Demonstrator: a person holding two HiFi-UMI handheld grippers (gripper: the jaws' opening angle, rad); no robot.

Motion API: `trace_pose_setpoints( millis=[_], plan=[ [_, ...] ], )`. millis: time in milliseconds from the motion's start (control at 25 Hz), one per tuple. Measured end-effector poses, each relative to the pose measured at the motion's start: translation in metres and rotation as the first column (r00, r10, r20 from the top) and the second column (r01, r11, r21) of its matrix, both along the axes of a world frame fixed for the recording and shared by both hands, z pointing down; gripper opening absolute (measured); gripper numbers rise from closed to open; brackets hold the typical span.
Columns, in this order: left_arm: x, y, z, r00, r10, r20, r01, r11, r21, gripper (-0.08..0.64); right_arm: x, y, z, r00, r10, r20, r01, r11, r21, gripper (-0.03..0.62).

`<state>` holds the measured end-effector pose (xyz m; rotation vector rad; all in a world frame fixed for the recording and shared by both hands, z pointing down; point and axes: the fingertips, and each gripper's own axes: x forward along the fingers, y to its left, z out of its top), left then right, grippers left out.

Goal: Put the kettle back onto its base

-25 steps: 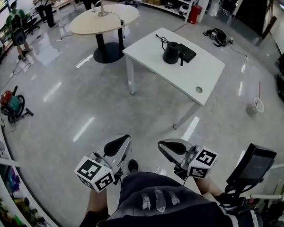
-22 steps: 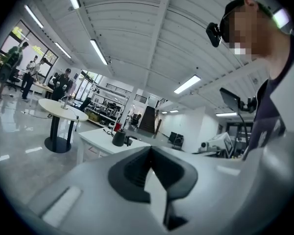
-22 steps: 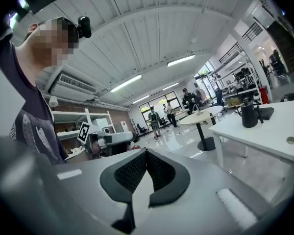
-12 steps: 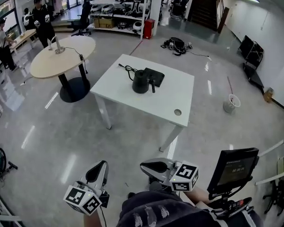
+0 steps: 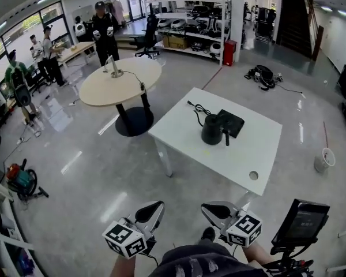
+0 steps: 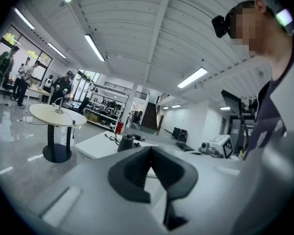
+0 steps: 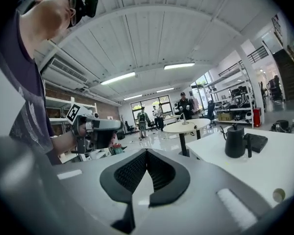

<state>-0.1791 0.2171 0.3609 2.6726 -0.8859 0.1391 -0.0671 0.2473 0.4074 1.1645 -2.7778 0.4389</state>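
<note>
Both grippers have shifted rightward; left gripper (image 5: 150, 211) and right gripper (image 5: 214, 211) are closed, empty. One kettle (image 5: 211, 130) stands just beside one base (image 5: 232, 122) on one white table (image 5: 251, 149).

Open floor (image 5: 179, 183) up to white table (image 5: 249, 150)

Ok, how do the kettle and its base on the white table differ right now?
The kettle is tall, rounded and upright, with a handle. The base is a flat, squarish slab. The kettle stands directly on the white table, beside the base rather than on it. Both are black and share that table.
</note>
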Motion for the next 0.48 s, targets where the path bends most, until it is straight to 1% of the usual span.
trace_pose_setpoints(
  millis=[40,120,240,360,480],
  plan=[
    [0.005,-0.006,0.0,1.0,0.008,0.02,-0.008,1.0,0.007,0.002,0.004,-0.004,0.002,1.0,0.008,0.001,-0.008,1.0,0.002,0.002],
    [0.021,-0.027,-0.003,0.999,0.0,0.048,-0.001,1.0,0.026,0.002,0.016,-0.018,0.007,1.0,-0.001,0.028,0.001,1.0,-0.006,0.002],
    [0.061,-0.065,-0.005,0.998,-0.014,0.056,0.012,0.999,0.041,0.002,0.048,-0.049,0.016,0.998,-0.039,0.049,0.04,0.999,-0.024,0.002],
    [0.091,-0.095,0.002,0.996,-0.032,0.081,0.03,0.999,0.028,0.002,0.076,-0.08,0.022,0.995,-0.073,0.068,0.075,0.997,-0.026,0.003],
    [0.105,-0.121,0.009,0.993,-0.061,0.097,0.06,0.998,0.016,0.002,0.095,-0.111,0.021,0.99,-0.085,0.11,0.089,0.996,-0.029,0.003]
  ],
)
